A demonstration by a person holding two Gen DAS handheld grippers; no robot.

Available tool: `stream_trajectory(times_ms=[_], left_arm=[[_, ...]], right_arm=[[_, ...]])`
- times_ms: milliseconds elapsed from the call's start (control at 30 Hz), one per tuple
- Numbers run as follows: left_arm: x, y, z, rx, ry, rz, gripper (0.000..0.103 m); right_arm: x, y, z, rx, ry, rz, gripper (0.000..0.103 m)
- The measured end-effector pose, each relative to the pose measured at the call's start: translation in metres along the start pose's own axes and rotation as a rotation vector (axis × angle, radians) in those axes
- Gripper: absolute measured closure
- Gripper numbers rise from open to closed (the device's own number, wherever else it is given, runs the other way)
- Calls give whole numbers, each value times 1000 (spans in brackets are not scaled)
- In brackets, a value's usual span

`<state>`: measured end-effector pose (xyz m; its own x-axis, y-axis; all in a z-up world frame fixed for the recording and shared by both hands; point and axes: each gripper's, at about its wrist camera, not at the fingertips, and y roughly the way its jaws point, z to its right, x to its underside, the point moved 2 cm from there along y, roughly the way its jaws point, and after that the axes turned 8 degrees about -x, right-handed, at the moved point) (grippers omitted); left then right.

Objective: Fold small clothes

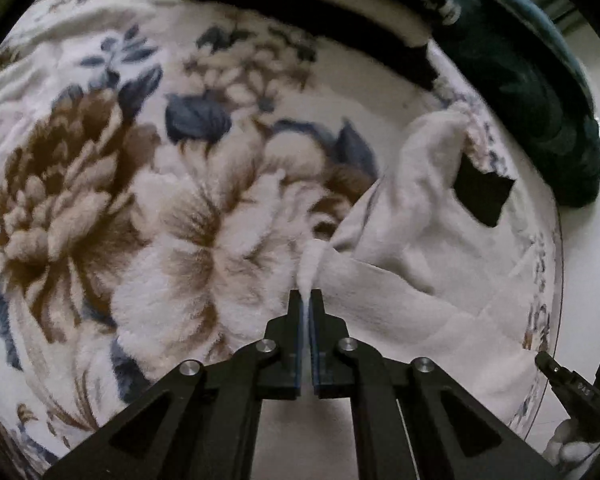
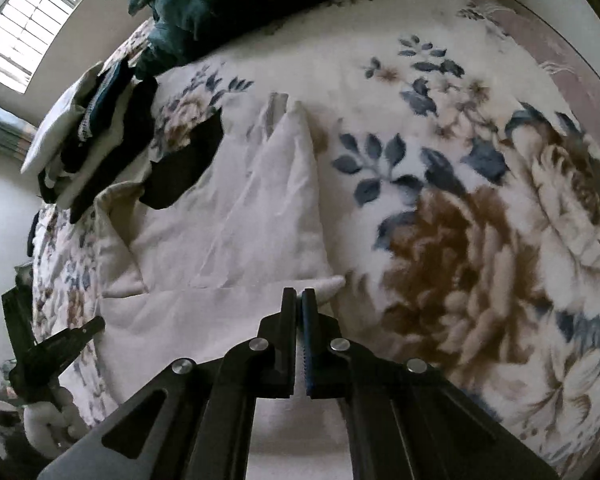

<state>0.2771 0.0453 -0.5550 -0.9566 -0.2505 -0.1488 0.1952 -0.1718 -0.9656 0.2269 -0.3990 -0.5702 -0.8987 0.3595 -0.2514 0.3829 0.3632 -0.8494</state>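
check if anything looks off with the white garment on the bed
The white garment lies rumpled, one side folded over in a crooked ridge. Each gripper, left and right, pinches an edge. No damage shows.

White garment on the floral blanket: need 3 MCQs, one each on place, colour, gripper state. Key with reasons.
1. Where does the stack of folded clothes sit in the right wrist view?
A. upper left
B. lower right
C. centre

2. What colour are the blanket's leaves?
A. red
B. blue
C. yellow

3. What is the left gripper doing?
A. open above the blanket
B. shut on nothing
C. shut on the white garment

Key: 1 A, the stack lies near the window. 2 B, blue leaves surround the brown flowers. 3 C, white fabric is pinched between its fingers.
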Motion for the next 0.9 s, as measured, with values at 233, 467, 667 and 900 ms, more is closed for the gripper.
stream_trajectory(times_ms=[233,467,667,900], left_arm=[[-19,-23,3,41,26,-51,77],[-79,-35,77,60,235,76,46],[-120,30,100,-161,347,32,46],[-143,23,48,-32,101,-43,46]], right_arm=[[-12,18,18,-15,101,-113,96],[-69,16,4,-27,86,-63,55],[-114,52,-20,-18,60,-74,55],[-136,81,-27,-3,54,-117,55]])
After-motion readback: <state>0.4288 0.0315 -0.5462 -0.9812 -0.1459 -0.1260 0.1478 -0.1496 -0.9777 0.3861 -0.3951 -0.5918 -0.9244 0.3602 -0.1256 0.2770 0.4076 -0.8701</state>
